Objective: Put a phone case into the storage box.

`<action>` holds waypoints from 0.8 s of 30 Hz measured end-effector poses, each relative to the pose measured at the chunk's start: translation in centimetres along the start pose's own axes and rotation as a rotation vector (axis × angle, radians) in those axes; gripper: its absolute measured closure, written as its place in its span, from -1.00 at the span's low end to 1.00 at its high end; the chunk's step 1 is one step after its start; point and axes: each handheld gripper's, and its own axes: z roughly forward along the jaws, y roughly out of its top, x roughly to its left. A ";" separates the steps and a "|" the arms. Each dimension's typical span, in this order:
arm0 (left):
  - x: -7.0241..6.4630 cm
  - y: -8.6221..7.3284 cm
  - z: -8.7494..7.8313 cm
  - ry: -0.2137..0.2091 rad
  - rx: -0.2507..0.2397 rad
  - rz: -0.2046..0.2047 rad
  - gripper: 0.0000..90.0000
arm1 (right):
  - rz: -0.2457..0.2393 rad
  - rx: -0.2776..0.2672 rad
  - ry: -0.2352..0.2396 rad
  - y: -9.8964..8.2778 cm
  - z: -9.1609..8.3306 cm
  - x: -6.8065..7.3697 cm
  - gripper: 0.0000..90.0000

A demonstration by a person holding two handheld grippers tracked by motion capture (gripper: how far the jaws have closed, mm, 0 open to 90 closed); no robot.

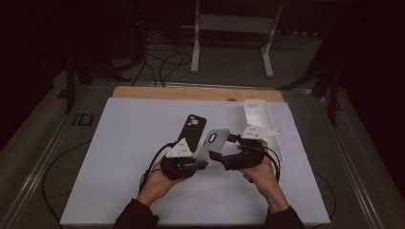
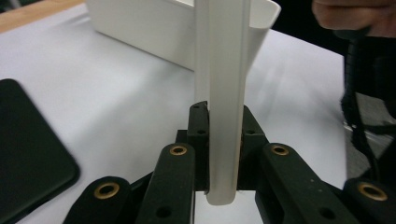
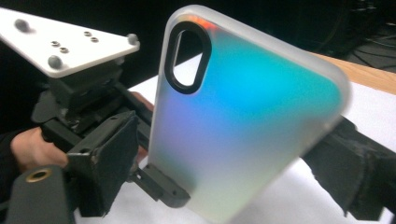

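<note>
A translucent phone case (image 1: 213, 141) with an iridescent blue-green sheen and an oval camera hole stands upright above the white mat. My left gripper (image 1: 202, 165) is shut on its lower edge; in the left gripper view the case (image 2: 224, 70) shows edge-on, with the left gripper (image 2: 224, 140) pressing both pads on it. My right gripper (image 1: 216, 155) faces it from the right. In the right gripper view the case (image 3: 243, 116) stands between the wide-apart jaws of the right gripper (image 3: 224, 172), which do not press on it. A black phone case (image 1: 192, 130) lies flat behind the left gripper.
A long white tray (image 1: 260, 117) lies at the mat's right side, just behind the right hand. The white mat (image 1: 129, 167) covers a wooden table (image 1: 191, 92). Cables and a white stand (image 1: 234, 24) are on the floor beyond.
</note>
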 end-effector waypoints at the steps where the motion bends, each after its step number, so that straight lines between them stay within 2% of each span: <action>1: 0.1 0.0 0.0 0.006 -0.004 0.000 0.80 | 0.005 -0.001 -0.013 0.0 0.0 0.0 -0.78; 4: 0.1 -0.1 -0.1 0.014 -0.005 -0.003 0.81 | 0.053 -0.021 -0.029 0.0 -0.2 -0.2 -0.78; 7: 0.1 -0.1 -0.1 0.017 -0.009 -0.005 0.82 | 0.090 -0.033 -0.024 0.0 -0.2 -0.3 -0.77; 10: 0.0 -0.2 -0.1 0.027 -0.010 0.003 0.83 | 0.115 -0.031 -0.037 -0.1 0.0 -0.5 -0.77; 12: -0.2 -0.2 0.0 0.044 -0.001 0.015 0.85 | 0.140 -0.042 -0.026 -0.2 0.1 -0.7 -0.77; 14: -0.3 -0.2 0.1 0.040 -0.005 0.013 0.91 | 0.161 -0.056 -0.011 -0.2 0.2 -0.8 -0.74; 17: -0.3 -0.2 0.2 0.049 -0.006 0.016 0.91 | 0.193 -0.072 -0.018 -0.1 0.3 -0.7 -0.69; 19: -0.5 -0.2 0.3 0.072 0.006 0.035 0.91 | 0.217 -0.082 -0.022 -0.1 0.4 -0.7 -0.67; 24: -1.4 -0.3 1.0 0.126 0.034 0.059 0.91 | 0.240 -0.106 -0.037 0.2 0.7 -0.3 -0.65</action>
